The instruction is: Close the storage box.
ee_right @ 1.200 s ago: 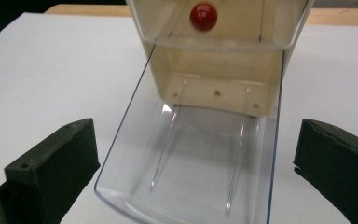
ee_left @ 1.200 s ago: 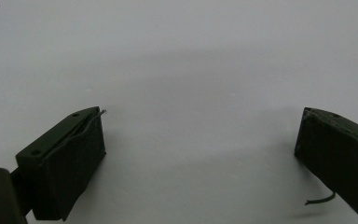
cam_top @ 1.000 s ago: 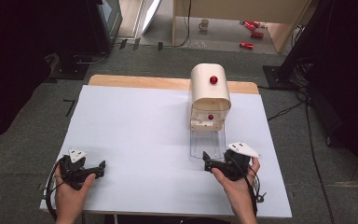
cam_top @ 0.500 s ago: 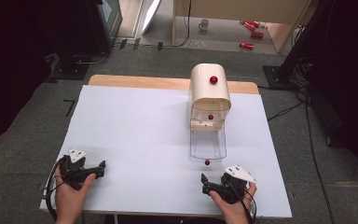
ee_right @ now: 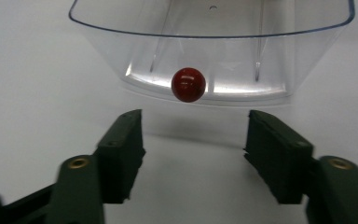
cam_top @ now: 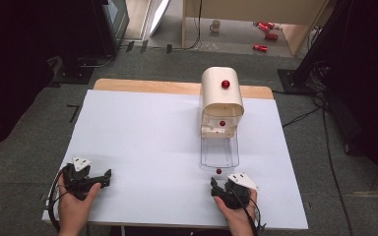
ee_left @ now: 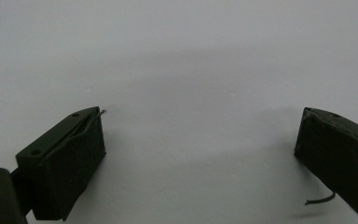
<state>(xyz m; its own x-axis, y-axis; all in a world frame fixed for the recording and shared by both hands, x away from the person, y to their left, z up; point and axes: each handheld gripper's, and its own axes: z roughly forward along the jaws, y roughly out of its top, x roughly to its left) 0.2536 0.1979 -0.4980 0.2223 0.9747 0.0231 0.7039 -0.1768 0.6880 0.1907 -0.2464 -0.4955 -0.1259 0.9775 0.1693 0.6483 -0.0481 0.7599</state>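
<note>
A cream box [cam_top: 221,96] with red knobs stands at the back of the white table [cam_top: 142,132]. Its clear drawer [cam_top: 219,150] [ee_right: 214,51] is pulled out toward me, with a red ball knob [cam_top: 218,171] [ee_right: 188,84] on its front. My right gripper [cam_top: 218,187] [ee_right: 193,133] sits low, just short of that knob. Its jaws have just been closing and now stand partly open, with nothing between them. My left gripper [cam_top: 106,179] [ee_left: 200,140] rests at the near left, jaws wide open over bare tabletop.
The near table edge [cam_top: 177,225] lies right under both hands. A wooden strip [cam_top: 147,86] shows behind the white top. Dark floor, cables and red cans [cam_top: 261,47] lie beyond the table.
My right hand has drawn back from the drawer's front toward the near edge and sunk lower, baring the red knob. Its jaws are narrower. The left hand has stayed put.
</note>
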